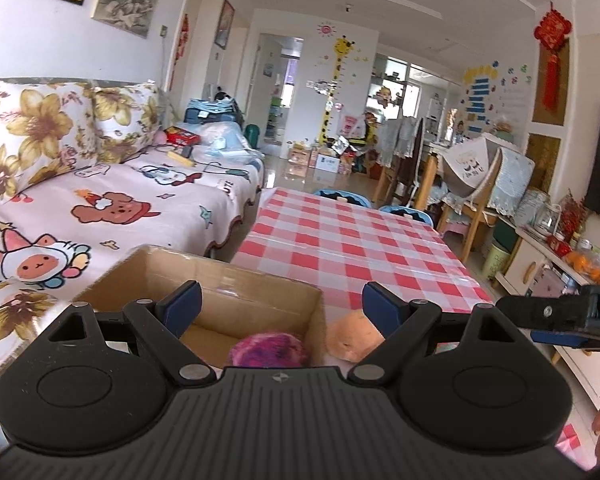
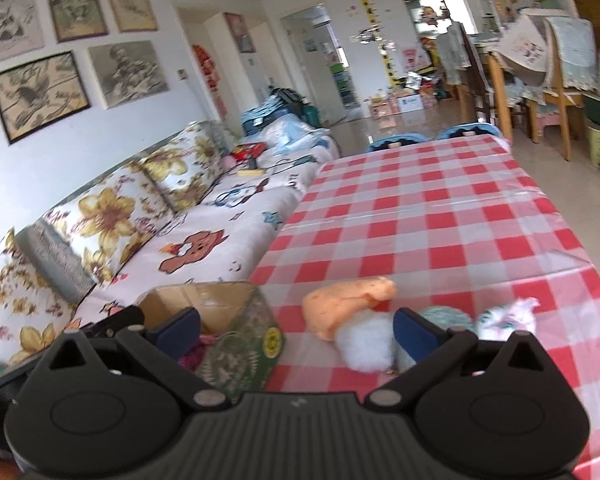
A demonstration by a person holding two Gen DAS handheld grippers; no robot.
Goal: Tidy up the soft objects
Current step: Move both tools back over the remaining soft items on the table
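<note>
- Left gripper (image 1: 281, 307): fingers spread wide, holding nothing, poised above the cardboard box (image 1: 236, 280).
- Box sits open-topped at the near left corner of the red-checked surface (image 1: 340, 240), just beside the sofa (image 1: 120, 200).
- Purple-pink fuzzy toy (image 1: 269, 350) lies inside the box, against its right wall.
- Orange plush (image 1: 352, 338) on the surface just right of the box, outside it.
- Right gripper (image 2: 298, 330): fingers wide apart, nothing gripped, low over the surface.
- In the right wrist view the orange plush (image 2: 348, 304) lies on a white fluffy toy (image 2: 366, 344), touching it; both sit between the fingers.
- Teal fuzzy toy (image 2: 448, 316) and white-pink plush (image 2: 508, 316) further right, blurred.
- Box side (image 2: 240, 344) shows a green print.
</note>
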